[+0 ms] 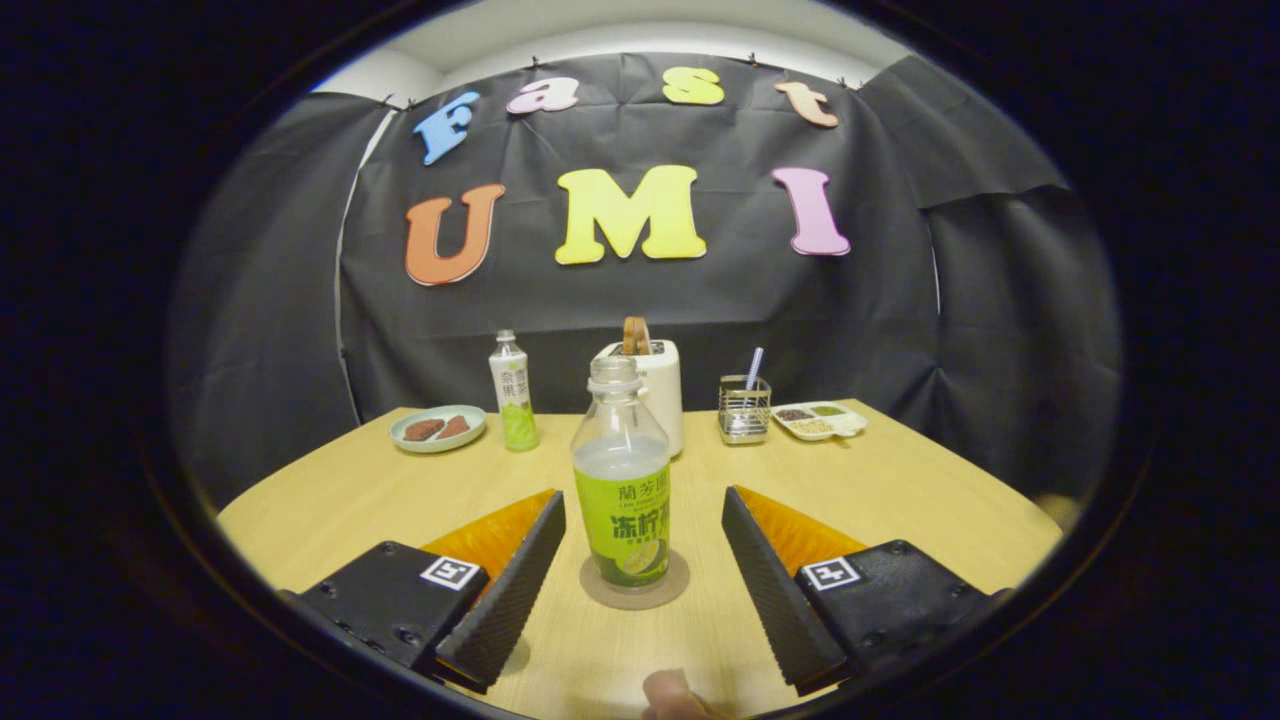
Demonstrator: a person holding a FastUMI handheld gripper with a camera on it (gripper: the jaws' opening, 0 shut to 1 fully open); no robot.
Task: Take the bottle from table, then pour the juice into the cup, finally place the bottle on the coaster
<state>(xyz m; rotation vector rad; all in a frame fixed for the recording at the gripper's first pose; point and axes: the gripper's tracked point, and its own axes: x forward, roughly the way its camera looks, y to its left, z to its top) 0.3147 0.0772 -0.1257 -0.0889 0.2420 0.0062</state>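
Now — bottle [621, 480] upright on coaster [634, 590], between the spread claw [644, 520] fingers — untouched.

- Light is even and soft, coming from overhead; the pale ceiling strip above the cloth wall is the brightest area.
- The wooden table [900, 490] is well lit, with a mild sheen and no harsh glare.
- Shadows are faint: a soft one sits under the bottle [622, 480] on the coaster [634, 590], and small ones under the open gripper [642, 505] fingers.
- Fisheye distortion bows the table edges and the cloth wall outward.
- The centre is sharp; the fingertip at the bottom is blurred, and the rim darkens and softens.
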